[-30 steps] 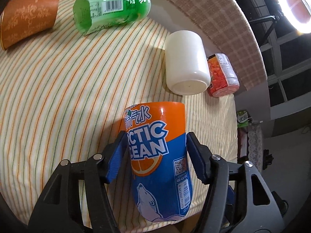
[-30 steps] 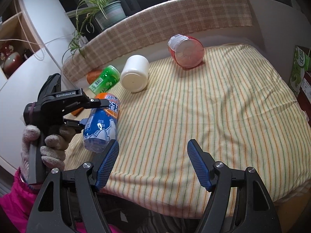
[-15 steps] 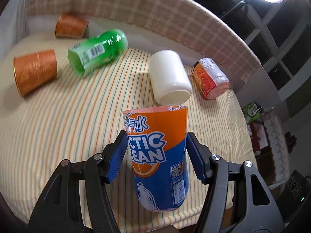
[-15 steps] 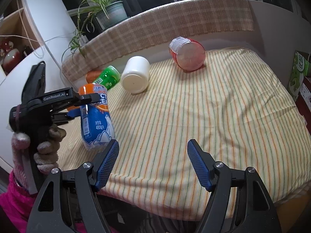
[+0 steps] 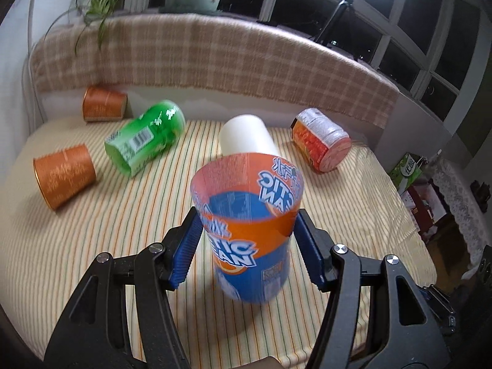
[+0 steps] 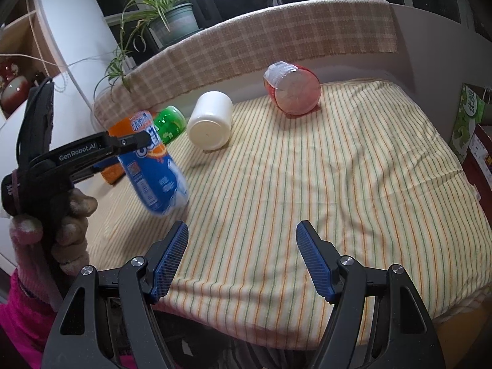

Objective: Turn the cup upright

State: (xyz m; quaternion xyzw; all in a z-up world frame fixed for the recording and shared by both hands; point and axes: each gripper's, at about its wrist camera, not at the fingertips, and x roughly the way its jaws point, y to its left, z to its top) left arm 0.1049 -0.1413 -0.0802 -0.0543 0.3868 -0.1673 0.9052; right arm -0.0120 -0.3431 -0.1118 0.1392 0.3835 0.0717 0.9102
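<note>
- Blue ribbed pads of our left tool (image 5: 246, 243) are clamped on the orange-and-blue cup (image 5: 250, 230), one pad each side of the upper orange band. We grip there, we judge, bc the wall is widest near the rim and the base stays free to land first.
- Cup sits w/ open mouth up and tilted toward the camera in the left wrist view; we see inside it. In the right wrist view the cup (image 6: 150, 163) leans, base lower and angled toward mid-surface, and appears off the cloth. Contact we can't confirm, the base is motion-blurred.
- So approx. upright but not set down; the lean prob. needs levelling before release, else a light plastic cup could tip over.
- Gloved left hand (image 6: 58, 215) holds the tool handle from the left edge, keeping the cup near the front-left of the striped cloth surface (image 6: 338, 169).
- Right tool (image 6: 243, 258): pads wide apart, nothing between them, hovering over the front edge of the cloth. Idle, we judge, kept out of the left side's way.
- Beyond the cup, all lying on their sides: white cup (image 5: 246, 136) just behind it, green cup (image 5: 144, 138) to its left, two copper-orange cups (image 5: 63, 178) and (image 5: 104, 104) further left, red-labelled cup (image 5: 319, 144) to the right. These look like later candidates for flipping.
- Checked blanket (image 5: 215, 55) backs the surface; potted plant (image 6: 172, 21) behind it.
</note>
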